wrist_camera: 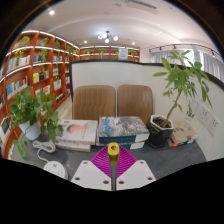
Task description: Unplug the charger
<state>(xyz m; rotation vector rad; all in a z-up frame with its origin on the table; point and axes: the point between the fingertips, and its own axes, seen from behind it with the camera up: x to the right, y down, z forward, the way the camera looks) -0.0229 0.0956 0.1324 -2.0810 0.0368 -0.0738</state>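
Observation:
My gripper [113, 152] is held above a grey desk [170, 158]. Its two white fingers [90, 176] meet in a V, with the pink pads [100, 161] pressed together. A small yellow charger piece [113, 150] is pinched upright between the fingertips. No cable or socket shows; the fingers hide whatever is below the yellow piece.
Just beyond the fingers lie a stack of books [76, 134] and a printed box [123, 127]. Potted plants stand to the left [35, 108] and right [178, 90]. Two brown chairs [95, 101] and a white partition are behind the desk. Orange bookshelves [35, 65] line the left wall.

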